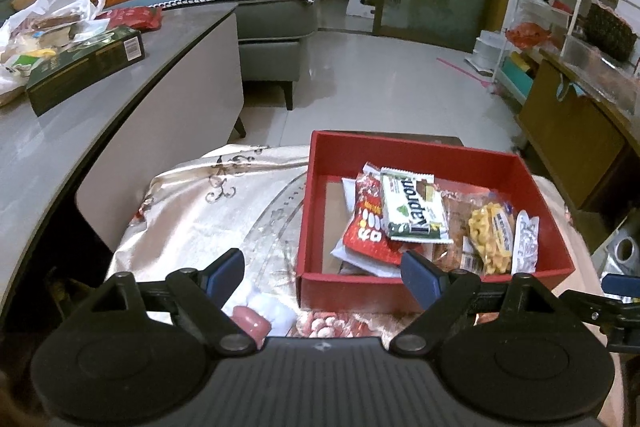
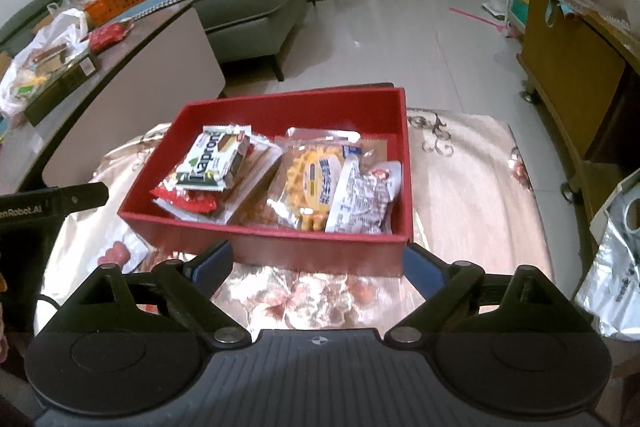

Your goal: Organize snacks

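A cream, patterned cloth (image 2: 472, 187) covers the surface that carries everything; it shines under the room light. On it stands the red box (image 2: 320, 247), open-topped and rectangular. In the right wrist view the box fills the middle of the picture, at twelve o'clock from the right gripper (image 2: 318, 265), with its near wall just beyond the blue fingertips. In the left wrist view the red box (image 1: 360, 283) lies toward one o'clock of the left gripper (image 1: 324, 273), whose right finger overlaps the box's near wall in the picture; whether it touches I cannot tell.

Inside the box lie the snacks. A clear bag of yellow biscuits (image 2: 312, 183) sits at the centre, with a white printed packet (image 2: 360, 203) against it at three o'clock. At nine o'clock of the biscuits rests the green and white Kaproni wafer pack (image 2: 212, 163), lying on a red packet (image 2: 188, 201) and a white sheet.

Outside the box, on the cloth at seven o'clock of it, lies a small pink sweet in a clear wrapper (image 1: 252, 319), close under the left gripper's left finger.

Both grippers are released: the jaws of each stand wide apart with nothing between the pads.

A grey worktop (image 1: 48, 147) at ten o'clock bears a dark green box (image 1: 84, 67) and white plastic bags (image 1: 48, 15).
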The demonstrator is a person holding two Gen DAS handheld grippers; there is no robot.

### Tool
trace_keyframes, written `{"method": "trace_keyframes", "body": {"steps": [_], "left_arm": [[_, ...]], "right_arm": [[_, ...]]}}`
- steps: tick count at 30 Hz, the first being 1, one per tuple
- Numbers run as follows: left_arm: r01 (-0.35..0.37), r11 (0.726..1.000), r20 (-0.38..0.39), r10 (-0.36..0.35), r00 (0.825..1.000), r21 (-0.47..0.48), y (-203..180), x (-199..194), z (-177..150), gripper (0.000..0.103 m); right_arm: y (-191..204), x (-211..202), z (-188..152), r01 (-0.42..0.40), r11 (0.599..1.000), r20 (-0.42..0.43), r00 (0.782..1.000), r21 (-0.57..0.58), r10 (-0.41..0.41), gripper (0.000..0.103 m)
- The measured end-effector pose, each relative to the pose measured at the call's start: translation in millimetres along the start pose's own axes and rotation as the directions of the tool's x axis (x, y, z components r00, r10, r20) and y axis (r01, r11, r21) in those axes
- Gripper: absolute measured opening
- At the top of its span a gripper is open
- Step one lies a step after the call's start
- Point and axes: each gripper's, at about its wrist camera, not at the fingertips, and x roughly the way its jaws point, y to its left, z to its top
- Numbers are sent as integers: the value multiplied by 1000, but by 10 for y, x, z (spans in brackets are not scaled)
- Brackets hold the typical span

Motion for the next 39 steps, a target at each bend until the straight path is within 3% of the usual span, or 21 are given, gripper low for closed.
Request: {"method": "trace_keyframes", "body": {"steps": [14, 26, 32, 36, 39], "left_arm": [[-25, 997, -80, 18, 997, -77, 335, 31, -206, 80], [-56, 998, -198, 57, 979, 9, 566, 331, -424, 80], [-24, 997, -256, 6, 967, -68, 701, 614, -404, 80], [-9, 1000, -275, 7, 962, -3, 584, 786, -408, 80], [-32, 998, -293, 47, 955, 56, 528, 938, -440, 80]], "right_arm": [[-73, -31, -250, 7, 1000, -69, 998, -2, -7, 98], [-233, -74, -392, 11, 1000, -99, 995, 15, -10, 100], [-327, 13, -424, 22, 999, -127, 992, 38, -17, 102], [-349, 83, -440, 27, 999, -146, 989, 41, -21, 102], [-369, 143, -455, 36, 998, -163, 986, 42, -29, 102]]}}
